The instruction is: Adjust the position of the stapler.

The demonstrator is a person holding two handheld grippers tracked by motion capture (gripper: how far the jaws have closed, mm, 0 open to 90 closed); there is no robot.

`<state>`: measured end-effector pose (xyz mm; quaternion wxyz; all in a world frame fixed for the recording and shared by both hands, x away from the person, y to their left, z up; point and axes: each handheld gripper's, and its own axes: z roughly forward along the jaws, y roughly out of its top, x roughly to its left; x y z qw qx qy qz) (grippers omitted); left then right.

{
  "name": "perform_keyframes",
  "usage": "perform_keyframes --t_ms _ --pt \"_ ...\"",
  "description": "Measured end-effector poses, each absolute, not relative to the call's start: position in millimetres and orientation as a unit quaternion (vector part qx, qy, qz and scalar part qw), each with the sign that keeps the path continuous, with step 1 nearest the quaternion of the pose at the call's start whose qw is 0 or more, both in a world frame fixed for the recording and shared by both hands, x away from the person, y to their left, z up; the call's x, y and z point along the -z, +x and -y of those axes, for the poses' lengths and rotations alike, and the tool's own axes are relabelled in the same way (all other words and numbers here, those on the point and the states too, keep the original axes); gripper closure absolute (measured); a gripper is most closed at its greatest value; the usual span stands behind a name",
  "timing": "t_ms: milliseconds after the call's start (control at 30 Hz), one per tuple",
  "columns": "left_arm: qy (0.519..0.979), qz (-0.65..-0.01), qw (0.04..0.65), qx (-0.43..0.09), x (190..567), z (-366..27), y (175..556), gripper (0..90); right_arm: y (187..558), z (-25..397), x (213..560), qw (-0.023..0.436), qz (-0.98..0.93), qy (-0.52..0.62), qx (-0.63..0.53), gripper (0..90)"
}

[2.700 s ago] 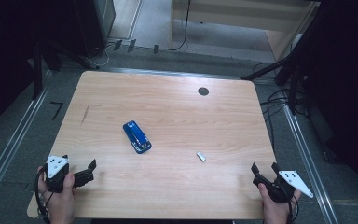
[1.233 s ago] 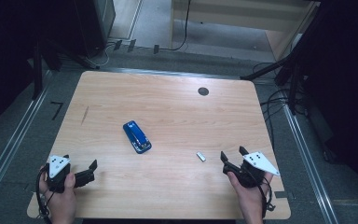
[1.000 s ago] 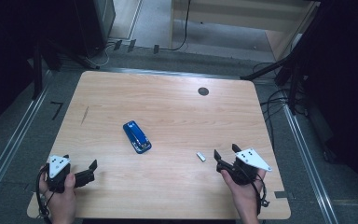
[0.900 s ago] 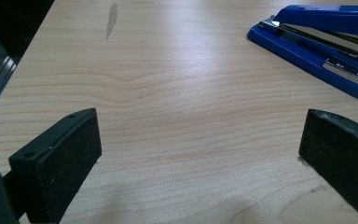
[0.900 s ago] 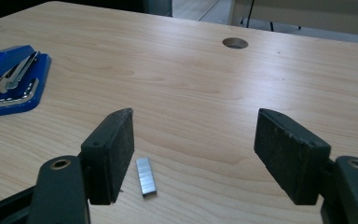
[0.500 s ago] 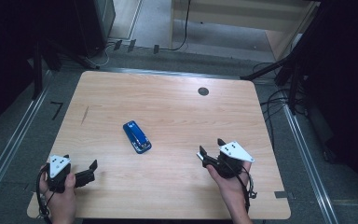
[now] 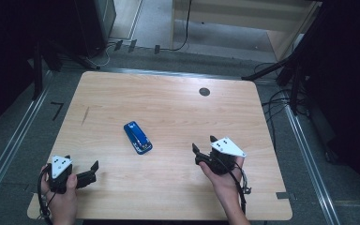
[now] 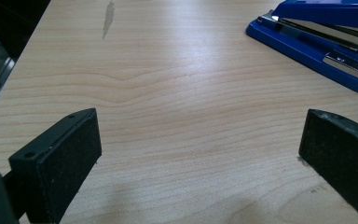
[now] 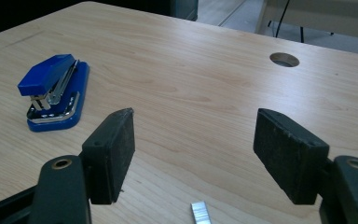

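Observation:
A blue stapler lies flat near the middle of the wooden table. It appears at the top right of the left gripper view and at the left of the right gripper view. My right gripper is open, right of the stapler and apart from it. Just below its jaws a small silver staple strip rests on the wood. Near the front left corner my left gripper is held open over bare wood, with nothing between its pads.
A round cable hole sits in the table's far right part, also seen ahead in the right gripper view. A dark streak marks the wood at the left. Cables trail on the floor beyond the right edge.
My right gripper has moved from the front right corner leftward and a little forward, and now covers the small silver strip in the high view. The left gripper and the stapler have stayed put.

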<state>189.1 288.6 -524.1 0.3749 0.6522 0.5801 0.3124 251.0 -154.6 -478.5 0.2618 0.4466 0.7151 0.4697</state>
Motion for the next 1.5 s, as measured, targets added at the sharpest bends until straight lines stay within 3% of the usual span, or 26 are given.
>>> perform_keyframes --t_ms 1500 --pt "0.657 -0.583 0.367 -0.306 524.4 -287.9 191.3 0.0 279.8 68.2 479.8 0.223 -0.75 0.407 -0.471 32.4"
